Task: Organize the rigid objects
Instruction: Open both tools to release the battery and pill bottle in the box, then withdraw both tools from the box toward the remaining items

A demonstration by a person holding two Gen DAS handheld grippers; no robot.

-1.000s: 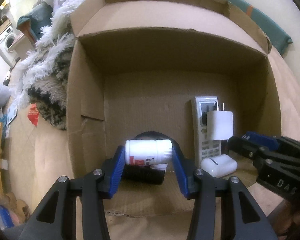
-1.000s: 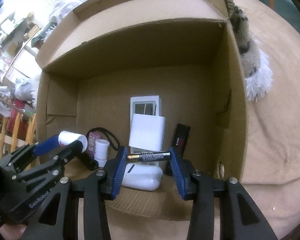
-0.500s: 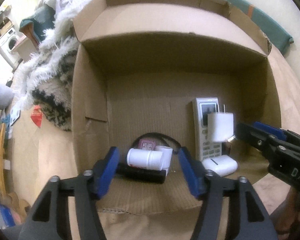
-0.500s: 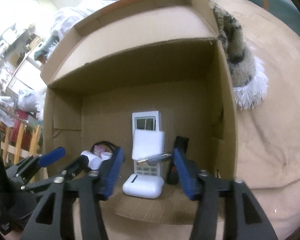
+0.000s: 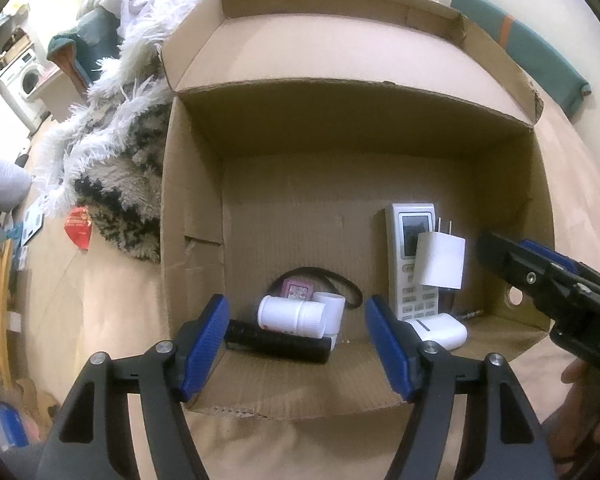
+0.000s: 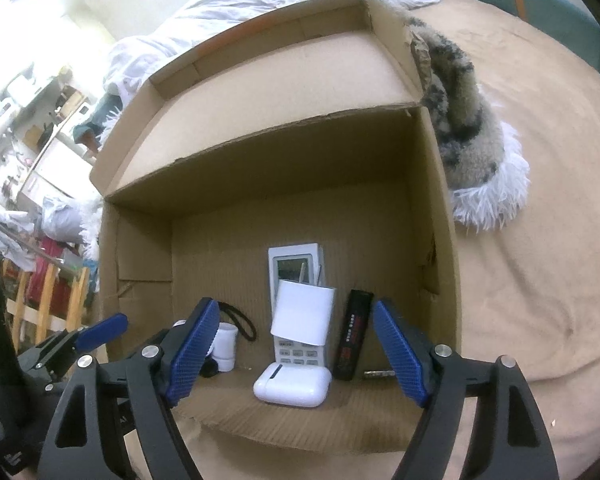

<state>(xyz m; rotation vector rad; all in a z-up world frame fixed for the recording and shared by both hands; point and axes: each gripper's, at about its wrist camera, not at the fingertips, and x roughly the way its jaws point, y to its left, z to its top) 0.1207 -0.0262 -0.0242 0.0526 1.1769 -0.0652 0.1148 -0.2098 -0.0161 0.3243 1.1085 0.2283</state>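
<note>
An open cardboard box (image 5: 192, 208) (image 6: 436, 216) lies on a tan bed. Inside, a white pill bottle (image 5: 291, 316) lies on a black bar (image 5: 276, 342) beside a small white cup (image 5: 330, 310) (image 6: 225, 340) and a pink item with a black strap (image 5: 298, 289). A white remote (image 5: 410, 256) (image 6: 296, 280), a white charger (image 5: 440, 260) (image 6: 304, 316), a white earbud case (image 5: 438, 330) (image 6: 291, 384), a black box (image 6: 354, 340) and a battery (image 6: 378, 374) lie to the right. My left gripper (image 5: 298, 346) and right gripper (image 6: 292, 352) are both open and empty above the box's near edge.
A shaggy black-and-white throw (image 5: 112, 168) (image 6: 468, 144) lies against the box. White bedding (image 6: 260, 8) is behind it. A teal cushion (image 5: 516, 48) sits at the far right. A red packet (image 5: 78, 230) lies on the bed to the left.
My left gripper opened and let the white pill bottle drop onto the black bar. My right gripper opened and released the battery, which now lies at the box's right. Both grippers drew back.
</note>
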